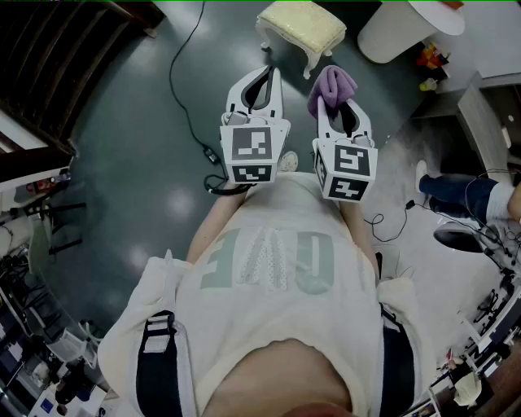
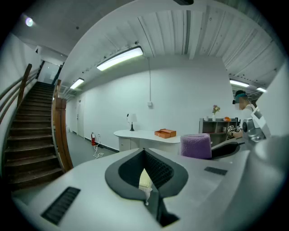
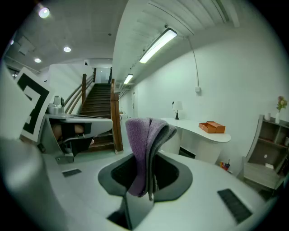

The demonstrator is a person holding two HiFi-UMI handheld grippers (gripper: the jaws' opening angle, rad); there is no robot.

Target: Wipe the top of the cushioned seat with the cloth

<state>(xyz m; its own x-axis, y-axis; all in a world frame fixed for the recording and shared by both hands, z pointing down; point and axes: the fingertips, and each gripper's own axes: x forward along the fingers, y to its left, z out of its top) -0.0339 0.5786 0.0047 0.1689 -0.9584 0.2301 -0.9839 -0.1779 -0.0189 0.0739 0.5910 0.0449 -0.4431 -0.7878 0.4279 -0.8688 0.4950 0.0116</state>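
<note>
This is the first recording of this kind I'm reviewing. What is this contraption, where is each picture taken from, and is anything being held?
There is no robot: a person carries a two-jaw gripper in each hand, and the cubes with square markers are part of them. The head view comes from a camera on the person's head, looking down. The other two cameras ride on the grippers and look along their jaws. The right gripper is clamped on a purple cloth. The left gripper has its jaws together and holds nothing. Ahead, on the dark floor, stands the pale yellow seat, which the cloth is not touching.
</note>
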